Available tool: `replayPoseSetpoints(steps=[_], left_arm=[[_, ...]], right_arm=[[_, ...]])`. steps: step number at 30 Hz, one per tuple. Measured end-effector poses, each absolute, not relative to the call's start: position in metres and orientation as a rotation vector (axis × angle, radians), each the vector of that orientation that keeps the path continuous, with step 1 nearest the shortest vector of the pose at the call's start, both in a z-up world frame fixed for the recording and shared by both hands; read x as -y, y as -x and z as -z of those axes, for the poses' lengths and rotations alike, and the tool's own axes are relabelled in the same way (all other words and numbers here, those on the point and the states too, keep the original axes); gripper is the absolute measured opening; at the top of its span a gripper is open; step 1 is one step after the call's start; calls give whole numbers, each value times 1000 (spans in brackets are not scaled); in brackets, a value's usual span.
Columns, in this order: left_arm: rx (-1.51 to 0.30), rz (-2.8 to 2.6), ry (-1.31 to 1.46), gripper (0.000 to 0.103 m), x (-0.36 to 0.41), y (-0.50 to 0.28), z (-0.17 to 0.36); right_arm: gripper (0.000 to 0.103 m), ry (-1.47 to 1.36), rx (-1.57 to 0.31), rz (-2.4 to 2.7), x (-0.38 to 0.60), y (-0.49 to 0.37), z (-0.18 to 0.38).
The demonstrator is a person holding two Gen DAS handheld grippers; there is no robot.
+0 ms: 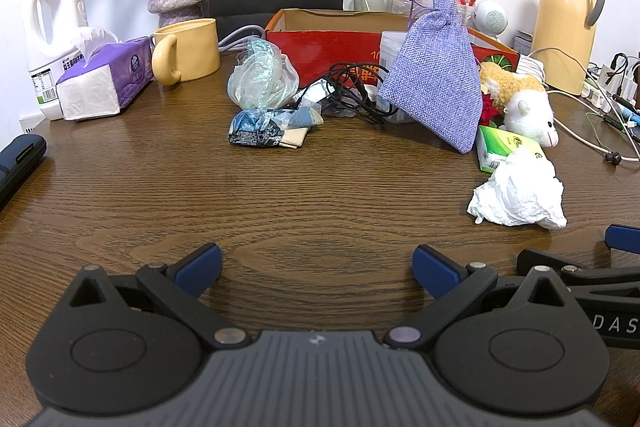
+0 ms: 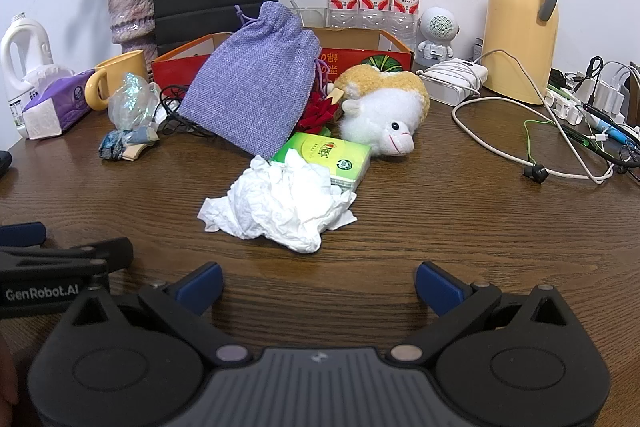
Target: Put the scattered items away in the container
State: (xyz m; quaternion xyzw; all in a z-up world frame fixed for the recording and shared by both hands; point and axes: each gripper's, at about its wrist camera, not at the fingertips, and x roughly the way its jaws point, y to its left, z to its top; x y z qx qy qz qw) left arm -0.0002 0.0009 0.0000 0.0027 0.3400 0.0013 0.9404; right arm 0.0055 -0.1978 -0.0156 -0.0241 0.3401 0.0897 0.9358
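Before red box (image 2: 360, 57): purple pouch (image 2: 256, 87), plush sheep (image 2: 384, 107), crumpled tissue (image 2: 280, 203) (both grippers' fingers spread, empty).

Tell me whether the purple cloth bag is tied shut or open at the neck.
Shut. The purple cloth bag has its neck gathered tight by the drawstring, and it stands leaning against the red box.

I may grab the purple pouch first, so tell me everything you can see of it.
The purple pouch is woven, burlap-like cloth, gathered shut at the top by a purple drawstring. It looks stuffed and stands tilted, leaning back against the red cardboard box. Its lower corner rests on the wooden table beside the green tissue pack. No gripper touches it.
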Motion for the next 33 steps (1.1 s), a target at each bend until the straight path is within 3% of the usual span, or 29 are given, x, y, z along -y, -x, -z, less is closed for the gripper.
replayPoseSetpoints(steps=[33], left_arm=[[-694,-4,-6,103,-1,-3,0]], right_arm=[[103,50,-695,-186,197,-5,16]])
